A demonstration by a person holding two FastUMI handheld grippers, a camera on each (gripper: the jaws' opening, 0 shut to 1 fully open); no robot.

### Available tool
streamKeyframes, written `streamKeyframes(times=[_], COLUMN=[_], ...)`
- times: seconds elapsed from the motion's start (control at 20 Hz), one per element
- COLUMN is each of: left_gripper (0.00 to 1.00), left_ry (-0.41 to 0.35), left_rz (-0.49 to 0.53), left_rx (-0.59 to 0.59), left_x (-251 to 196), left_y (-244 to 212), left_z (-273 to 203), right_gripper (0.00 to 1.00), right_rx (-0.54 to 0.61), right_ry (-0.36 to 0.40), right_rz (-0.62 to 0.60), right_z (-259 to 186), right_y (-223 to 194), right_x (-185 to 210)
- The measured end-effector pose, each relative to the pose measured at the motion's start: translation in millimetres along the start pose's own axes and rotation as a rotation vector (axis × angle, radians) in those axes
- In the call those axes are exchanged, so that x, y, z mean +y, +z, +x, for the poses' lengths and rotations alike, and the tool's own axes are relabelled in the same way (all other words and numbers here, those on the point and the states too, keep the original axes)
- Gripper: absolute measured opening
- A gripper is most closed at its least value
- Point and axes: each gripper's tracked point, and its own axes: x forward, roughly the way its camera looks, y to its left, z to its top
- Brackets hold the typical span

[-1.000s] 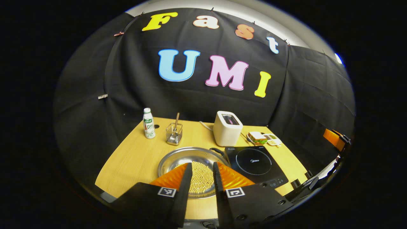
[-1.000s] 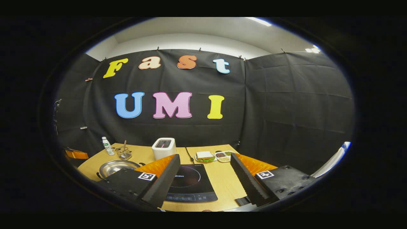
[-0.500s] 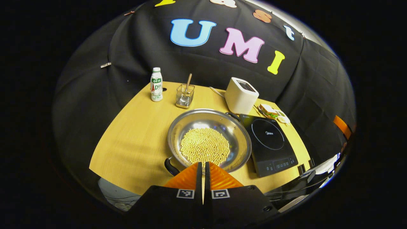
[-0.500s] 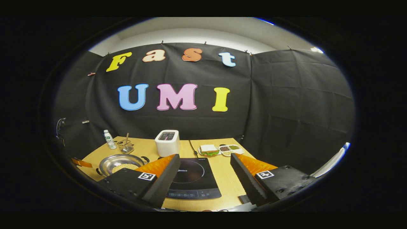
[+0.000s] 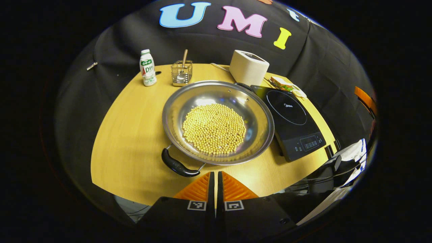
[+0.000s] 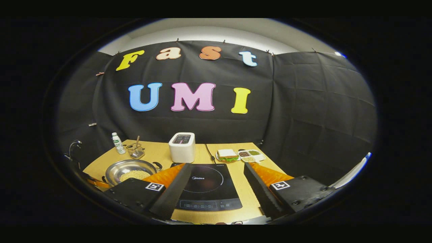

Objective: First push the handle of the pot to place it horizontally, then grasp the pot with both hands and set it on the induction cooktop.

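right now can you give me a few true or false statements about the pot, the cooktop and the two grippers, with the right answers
1. The pot holds a layer of small yellow beans. True.
2. The pot already sits on the induction cooktop. False: it rests on the wooden table, to the left of the cooktop in the left gripper view.
3. The left gripper has its jaws closed, with nothing between them. True.
4. The right gripper is clamped on a pot handle. False: its jaws are wide open over the cooktop, holding nothing.
5. A black pot handle lies just ahead of the left gripper. True.
6. The toaster stands on the cooktop. False: it stands on the table behind it.
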Motion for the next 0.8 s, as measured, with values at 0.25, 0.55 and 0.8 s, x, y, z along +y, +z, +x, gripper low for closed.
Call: streamKeyframes(times=[0.25,0.55,0.8], left_gripper=[0.05,0.05,0.05], left_ry=[-0.008,-0.013,0.016], left_rz=[-0.028,-0.052,-0.044], left_rx=[0.064,0.095,0.103], left_x=[9.0,14.7,30.0], left_y=[-4.6,-2.0,3.4], left_z=[22.6,33.0,33.4], right_gripper=[0.99,0.99,0.99], right_rx=[0.033,0.062,0.069], right_ry=[-0.01,-0.029,-0.029], right_rz=[-0.006,0.0,-0.003], right_z=[-0.9,-4.5,-0.5], right_y=[-13.8,-25.3,-27.6], right_x=[-0.5,-4.3,-2.1])
